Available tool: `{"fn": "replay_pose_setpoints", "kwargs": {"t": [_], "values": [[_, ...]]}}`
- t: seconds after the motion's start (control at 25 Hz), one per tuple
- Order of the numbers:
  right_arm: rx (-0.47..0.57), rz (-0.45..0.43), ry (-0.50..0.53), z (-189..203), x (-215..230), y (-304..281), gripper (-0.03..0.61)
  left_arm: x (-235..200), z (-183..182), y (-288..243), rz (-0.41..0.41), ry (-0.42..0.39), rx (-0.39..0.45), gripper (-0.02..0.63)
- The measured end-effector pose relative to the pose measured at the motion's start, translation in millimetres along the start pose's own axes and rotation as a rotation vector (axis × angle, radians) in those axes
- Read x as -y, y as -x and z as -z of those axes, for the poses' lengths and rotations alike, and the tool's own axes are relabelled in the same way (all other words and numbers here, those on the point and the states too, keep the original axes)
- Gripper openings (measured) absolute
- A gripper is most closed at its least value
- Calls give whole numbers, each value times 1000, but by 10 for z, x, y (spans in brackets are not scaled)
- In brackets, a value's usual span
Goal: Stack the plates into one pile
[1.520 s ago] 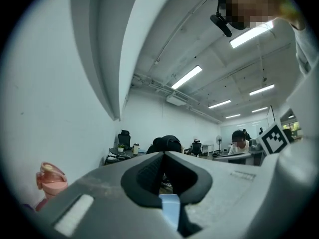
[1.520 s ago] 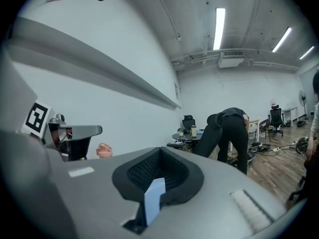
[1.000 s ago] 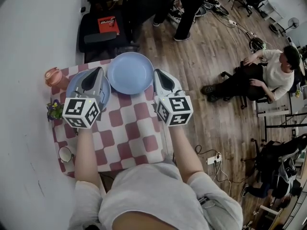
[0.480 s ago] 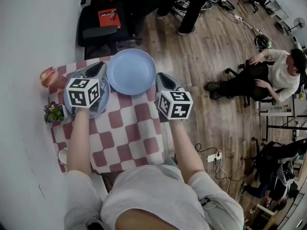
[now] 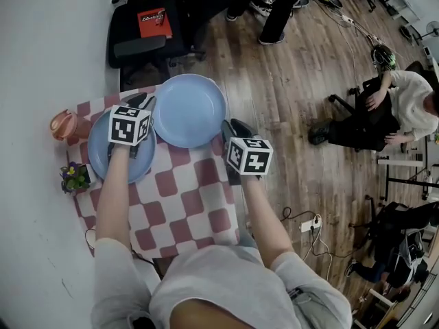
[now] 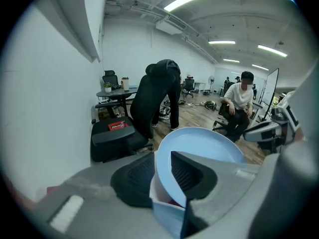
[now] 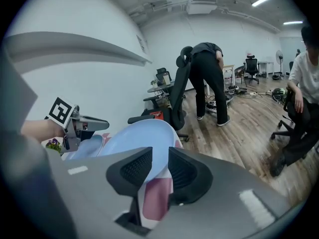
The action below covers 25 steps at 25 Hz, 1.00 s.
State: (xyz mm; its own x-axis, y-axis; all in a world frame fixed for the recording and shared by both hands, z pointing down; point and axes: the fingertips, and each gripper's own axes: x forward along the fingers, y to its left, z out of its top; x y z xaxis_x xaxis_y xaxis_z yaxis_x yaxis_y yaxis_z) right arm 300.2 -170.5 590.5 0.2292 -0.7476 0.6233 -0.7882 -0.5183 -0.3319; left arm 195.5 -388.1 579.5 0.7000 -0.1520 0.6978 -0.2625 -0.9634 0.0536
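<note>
Two light blue plates lie side by side on a red and white checked cloth point(image 5: 185, 184). The larger plate point(image 5: 190, 110) is at the far middle and the smaller plate point(image 5: 103, 157) to its left. My left gripper point(image 5: 142, 101) hangs low over the smaller plate's far right part. Its jaws have just been opening and stand open, and the larger plate's point(image 6: 199, 146) rim shows through the gap point(image 6: 162, 180), not pressed. My right gripper point(image 5: 232, 125) is at the larger plate's near right rim. Its jaws point(image 7: 159, 171) have also just been opening, with the plate point(image 7: 144, 136) and cloth showing between them.
A pink jug point(image 5: 65, 124) and a small flower pot point(image 5: 74, 177) stand at the table's left side by the wall. A black chair with a red book point(image 5: 154, 22) is behind the table. The table's right edge point(image 5: 238, 204) drops to the wooden floor, where people stand and sit.
Both grippers have sunk toward the table and tipped downward. The left one has shifted farther out over the smaller plate, toward the larger plate's rim. The plates have not moved.
</note>
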Motion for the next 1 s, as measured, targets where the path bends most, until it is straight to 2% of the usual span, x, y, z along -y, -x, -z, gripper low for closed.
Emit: {"fn": "replay_pose_setpoints", "kwargs": {"t": [0.32,0.6,0.72,0.84,1.0], "values": [[-66,4,-89,256,118,-280,147,-96,197,-460,18,-51,-143,125],[-97,-17,-94,347,98,-464,152,-163,339,-604,-1,-135,-246,127],[-101,-13,-102,355,79,-498,118,-118,354,-616,18,-173,-266,115],[-90,-9,-139,315,88,-487,102,-68,378,-618,26,-220,-290,74],[-80,-4,-159,268,81,-449,88,-64,383,-605,13,-202,-292,68]]}}
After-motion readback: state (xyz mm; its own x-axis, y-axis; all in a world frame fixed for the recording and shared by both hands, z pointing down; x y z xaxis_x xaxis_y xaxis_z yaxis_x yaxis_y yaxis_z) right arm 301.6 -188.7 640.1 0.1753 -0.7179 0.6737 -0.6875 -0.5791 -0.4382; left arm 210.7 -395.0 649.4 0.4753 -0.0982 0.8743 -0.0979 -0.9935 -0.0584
